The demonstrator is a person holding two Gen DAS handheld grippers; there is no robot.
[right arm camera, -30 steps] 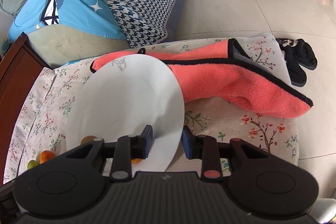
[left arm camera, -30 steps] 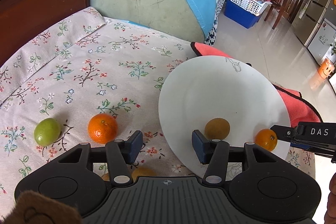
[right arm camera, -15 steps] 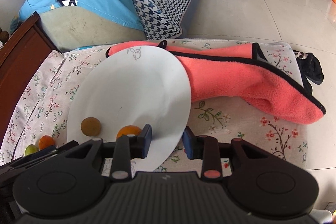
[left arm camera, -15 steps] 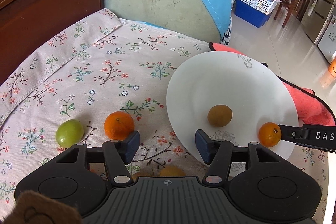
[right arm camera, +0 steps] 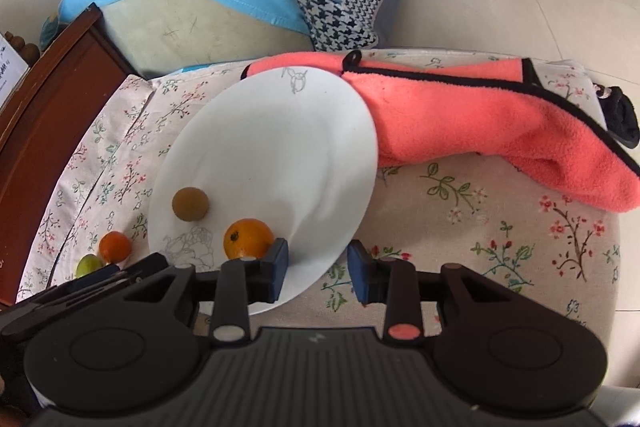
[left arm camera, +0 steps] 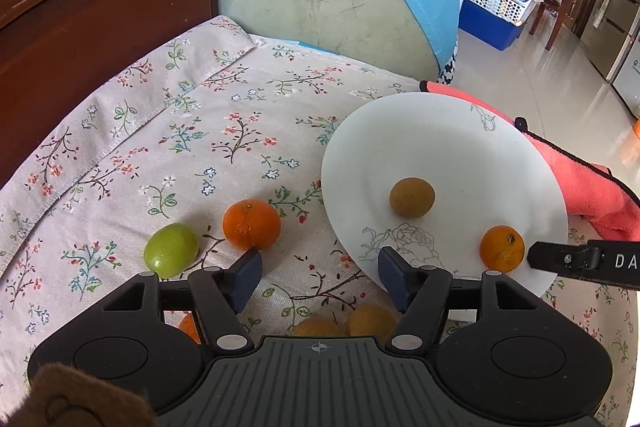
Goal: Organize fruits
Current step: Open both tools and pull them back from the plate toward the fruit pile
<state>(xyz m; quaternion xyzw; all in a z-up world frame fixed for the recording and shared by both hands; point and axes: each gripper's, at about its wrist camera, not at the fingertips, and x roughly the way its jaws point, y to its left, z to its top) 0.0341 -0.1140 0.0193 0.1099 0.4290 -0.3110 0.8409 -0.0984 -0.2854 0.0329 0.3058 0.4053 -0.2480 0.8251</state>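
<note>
looks like mid-sort: both the left gripper (left arm camera: pixel 320 277) and right gripper (right arm camera: pixel 318 267) sit spread wide and empty beside the round white ceramic plate (left arm camera: pixel 460 155), which holds a brownish round fruit (left arm camera: pixel 412 197) and a small orange (left arm camera: pixel 502 249), so next up is probably closing the left one on the yellow-orange fruit (left arm camera: pixel 370 321) just off the plate's near rim.

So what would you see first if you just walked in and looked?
Probably the big white plate on the flowery cloth, with a brown fruit and a small orange on it. Then the bright pink towel behind the plate, and another orange beside a green fruit on the cloth.
</note>
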